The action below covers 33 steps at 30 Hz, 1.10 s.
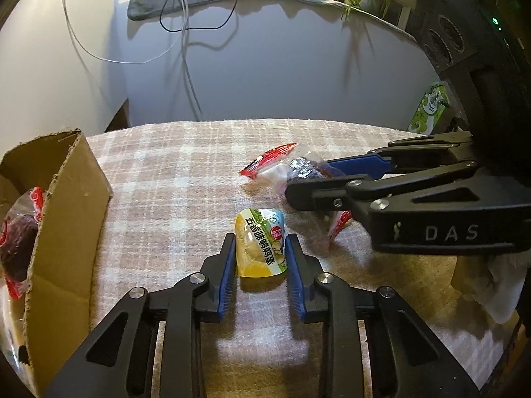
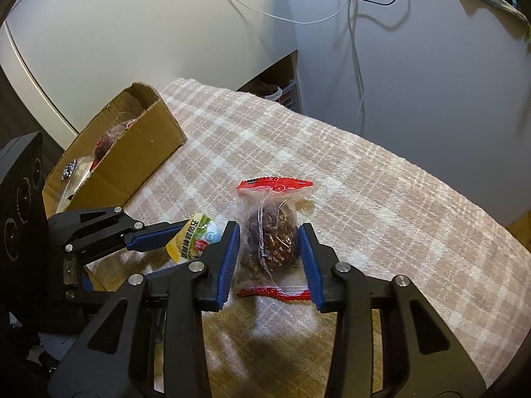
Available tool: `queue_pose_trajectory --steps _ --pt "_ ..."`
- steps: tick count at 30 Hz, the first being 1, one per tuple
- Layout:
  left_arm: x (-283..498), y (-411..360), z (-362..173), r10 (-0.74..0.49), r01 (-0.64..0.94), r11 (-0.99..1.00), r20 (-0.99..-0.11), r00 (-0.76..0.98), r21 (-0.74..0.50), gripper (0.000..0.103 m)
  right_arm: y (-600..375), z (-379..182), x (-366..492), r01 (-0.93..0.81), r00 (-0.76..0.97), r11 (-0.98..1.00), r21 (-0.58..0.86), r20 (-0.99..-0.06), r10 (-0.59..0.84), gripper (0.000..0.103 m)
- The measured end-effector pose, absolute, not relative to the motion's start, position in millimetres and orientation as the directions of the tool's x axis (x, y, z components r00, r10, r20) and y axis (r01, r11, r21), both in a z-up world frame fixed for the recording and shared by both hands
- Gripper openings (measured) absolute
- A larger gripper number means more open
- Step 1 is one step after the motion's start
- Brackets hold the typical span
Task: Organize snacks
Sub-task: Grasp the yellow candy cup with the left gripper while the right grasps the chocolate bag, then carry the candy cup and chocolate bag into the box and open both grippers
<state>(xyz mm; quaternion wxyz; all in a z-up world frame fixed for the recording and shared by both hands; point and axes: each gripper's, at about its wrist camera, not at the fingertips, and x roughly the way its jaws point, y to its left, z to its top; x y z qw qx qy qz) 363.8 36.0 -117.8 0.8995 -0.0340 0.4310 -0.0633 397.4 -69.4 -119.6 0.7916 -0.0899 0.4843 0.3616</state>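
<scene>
A yellow snack packet (image 1: 260,243) with Chinese print lies on the checked cloth between the fingers of my left gripper (image 1: 260,242); the jaws stand close on both sides, barely touching it. It also shows in the right wrist view (image 2: 192,238). My right gripper (image 2: 269,232) straddles a clear red-edged packet holding a dark snack (image 2: 270,235), with small gaps at each pad. In the left wrist view this packet (image 1: 298,165) sits between the right gripper's fingers (image 1: 318,195). A cardboard box (image 1: 66,215) at the left holds a similar dark packet (image 1: 18,232).
The checked cloth (image 2: 365,182) covers the table to its far edge by a white wall. The cardboard box (image 2: 132,152) stands at the table's left. A green tissue pack (image 1: 429,107) is at far right. Cables (image 1: 179,26) hang down the wall.
</scene>
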Motion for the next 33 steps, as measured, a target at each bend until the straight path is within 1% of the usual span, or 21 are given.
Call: queue_pose_trajectory --steps 6,17,26,33 --pt "351.5 33.7 -108.3 -0.145 0.084 0.989 -0.749 0.646 -0.119 0.027 -79.7 -111.9 392.4 -0.643 0.292 0.736 0.211 -0.821 0.49 0.038" --pt "309.6 41.7 -62.5 -0.143 0.082 0.989 -0.678 0.721 -0.121 0.027 -76.8 -71.9 360.4 -0.653 0.343 0.732 0.196 -0.785 0.516 0.038" --pt "273.7 74.6 -34.7 -0.091 0.029 0.994 -0.629 0.772 -0.108 0.027 -37.8 -38.4 329.1 -0.703 0.356 0.689 0.176 -0.751 0.556 0.038" --pt "253.3 110.0 -29.0 -0.035 -0.037 0.994 -0.616 0.787 -0.103 0.027 7.7 -32.5 316.0 -0.745 0.33 0.644 0.175 -0.742 0.584 0.038"
